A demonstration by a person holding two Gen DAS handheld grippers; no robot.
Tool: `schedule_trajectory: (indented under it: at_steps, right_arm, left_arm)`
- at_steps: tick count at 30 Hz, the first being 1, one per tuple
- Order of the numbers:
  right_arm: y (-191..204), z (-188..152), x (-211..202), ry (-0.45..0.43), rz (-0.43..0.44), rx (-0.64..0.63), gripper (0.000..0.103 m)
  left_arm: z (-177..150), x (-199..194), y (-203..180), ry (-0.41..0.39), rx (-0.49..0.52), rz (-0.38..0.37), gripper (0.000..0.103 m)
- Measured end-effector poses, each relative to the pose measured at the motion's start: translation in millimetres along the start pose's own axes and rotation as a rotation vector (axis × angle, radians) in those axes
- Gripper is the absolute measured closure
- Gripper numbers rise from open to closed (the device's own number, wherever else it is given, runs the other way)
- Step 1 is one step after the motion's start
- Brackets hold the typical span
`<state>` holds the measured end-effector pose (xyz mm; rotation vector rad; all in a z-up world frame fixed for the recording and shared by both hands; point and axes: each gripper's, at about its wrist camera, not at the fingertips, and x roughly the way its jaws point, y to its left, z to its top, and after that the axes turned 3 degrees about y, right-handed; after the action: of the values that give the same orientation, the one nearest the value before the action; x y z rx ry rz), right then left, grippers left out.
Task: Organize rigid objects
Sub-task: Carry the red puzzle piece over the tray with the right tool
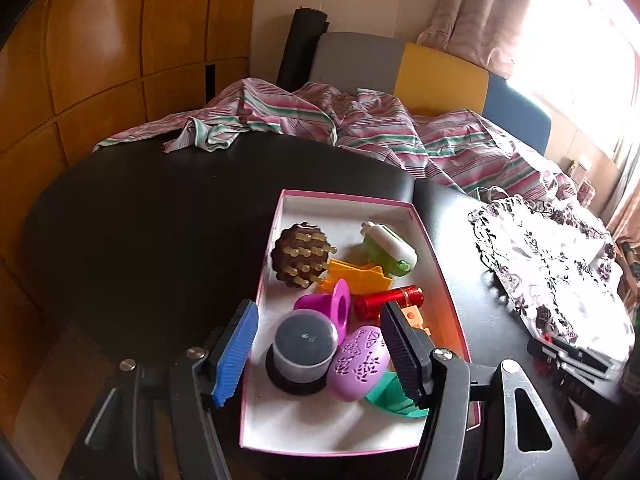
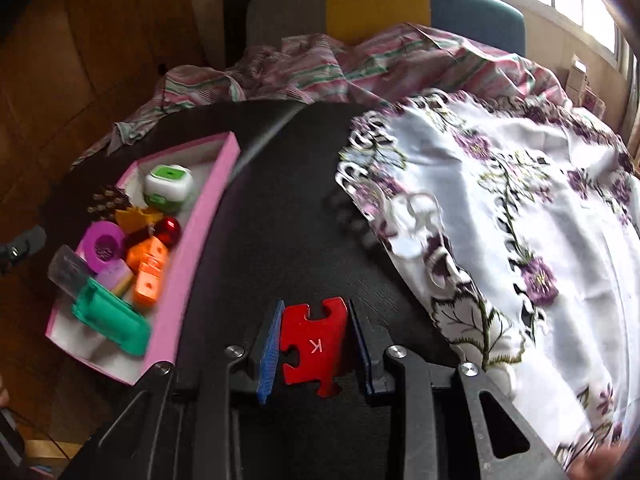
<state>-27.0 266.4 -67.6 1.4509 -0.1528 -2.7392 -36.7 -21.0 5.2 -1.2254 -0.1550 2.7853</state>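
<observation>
A pink-rimmed white box (image 1: 444,280) on the black table holds several small things: a brown spiky brush (image 1: 302,256), a green and white gadget (image 1: 390,248), a yellow piece (image 1: 360,278), a red cylinder (image 1: 390,302), a magenta ring (image 1: 334,310), a black-lidded jar (image 1: 304,350), a purple egg (image 1: 358,362). My left gripper (image 1: 320,350) is open and hovers over the jar and egg. My right gripper (image 2: 314,344) is shut on a red puzzle-shaped piece (image 2: 314,344) marked K, above the table to the right of the box (image 2: 188,248).
A white floral cloth (image 2: 520,240) covers the table's right side and also shows in the left wrist view (image 1: 560,272). A striped pink cloth (image 1: 360,120) lies along the far edge. A chair with grey, yellow and blue panels (image 1: 440,76) stands behind.
</observation>
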Motion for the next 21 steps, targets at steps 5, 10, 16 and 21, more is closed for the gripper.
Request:
schedule_trajectory:
  at_steps: [5, 10, 16, 21]
  right_arm:
    - [33, 22, -10, -0.039, 0.052, -0.059, 0.072]
    - [67, 44, -11, -0.048, 0.126, -0.095, 0.072]
    - [105, 73, 8, -0.015, 0.211, -0.107, 0.072]
    - [137, 82, 31, 0.034, 0.237, -0.144, 0.072]
  left_arm:
    - [-2, -5, 11, 0.002, -0.023, 0.008, 0.039]
    - [-3, -10, 25, -0.002, -0.056, 0.017, 0.039]
    - [-3, -12, 39, -0.007, -0.087, 0.028, 0.039]
    - [-4, -10, 47, -0.001, -0.106, 0.027, 0.039]
